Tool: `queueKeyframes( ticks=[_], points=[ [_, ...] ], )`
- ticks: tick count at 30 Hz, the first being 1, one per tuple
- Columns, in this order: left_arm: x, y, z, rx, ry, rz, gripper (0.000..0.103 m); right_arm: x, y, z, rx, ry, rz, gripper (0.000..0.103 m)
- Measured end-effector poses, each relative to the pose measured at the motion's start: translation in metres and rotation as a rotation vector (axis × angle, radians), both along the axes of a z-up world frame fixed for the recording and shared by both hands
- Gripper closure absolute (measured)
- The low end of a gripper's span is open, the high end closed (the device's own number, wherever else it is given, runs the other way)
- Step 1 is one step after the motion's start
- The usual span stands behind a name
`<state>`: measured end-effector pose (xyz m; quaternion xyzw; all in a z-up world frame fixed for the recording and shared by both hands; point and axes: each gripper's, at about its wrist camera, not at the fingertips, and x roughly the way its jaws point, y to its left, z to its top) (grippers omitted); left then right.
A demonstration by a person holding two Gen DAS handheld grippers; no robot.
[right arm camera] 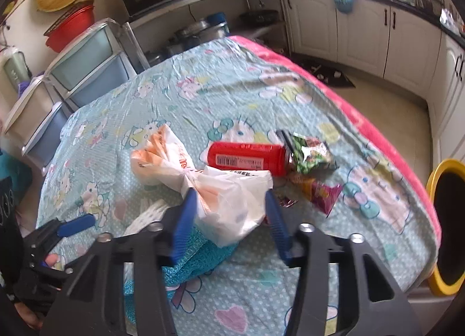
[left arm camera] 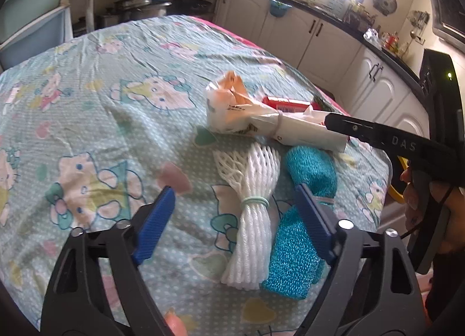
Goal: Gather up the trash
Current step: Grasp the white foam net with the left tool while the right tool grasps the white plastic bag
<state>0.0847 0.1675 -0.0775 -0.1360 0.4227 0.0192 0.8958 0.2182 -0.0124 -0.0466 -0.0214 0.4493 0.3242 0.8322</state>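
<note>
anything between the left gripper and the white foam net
Nothing visible. The white foam net lies on the tablecloth in the gap of the left gripper, whose blue pads are apart. The teal mesh bundle lies beside it, under one pad.

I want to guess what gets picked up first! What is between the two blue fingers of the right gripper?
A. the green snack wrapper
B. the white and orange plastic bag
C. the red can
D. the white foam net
B: in the right wrist view, the right gripper has its blue fingers on either side of the white and orange plastic bag, while the red can lies farther away on the tablecloth.
</note>
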Motion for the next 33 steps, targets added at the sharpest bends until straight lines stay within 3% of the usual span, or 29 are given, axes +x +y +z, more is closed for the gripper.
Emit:
queueKeyframes(
  ticks=[4, 8, 10, 12, 19, 33],
  points=[
    [0.003, -0.007, -0.009, -0.009, 0.023, -0.031, 0.042, -0.002, -0.001, -0.004, 0.004, 0.007, 0.012, 0.089],
    [0.006, -0.011, -0.017, -0.004, 0.058, -0.048, 0.056, -0.007, -0.003, 0.001, 0.013, -0.024, 0.025, 0.092],
    [0.007, -0.013, -0.022, -0.003, 0.075, -0.052, 0.075, -0.008, -0.004, 0.005, 0.024, -0.039, 0.026, 0.093],
    [0.008, -0.014, -0.026, -0.001, 0.086, -0.060, 0.086, -0.009, -0.006, 0.009, 0.039, -0.058, 0.030, 0.094],
    [0.005, -0.011, -0.022, -0.002, 0.073, -0.052, 0.089, -0.017, -0.009, 0.023, 0.051, -0.134, 0.045, 0.095],
    [-0.020, 0.007, 0.041, 0.040, -0.078, 0.051, 0.090, -0.041, -0.006, 0.071, 0.119, -0.243, 0.091, 0.096]
  ],
)
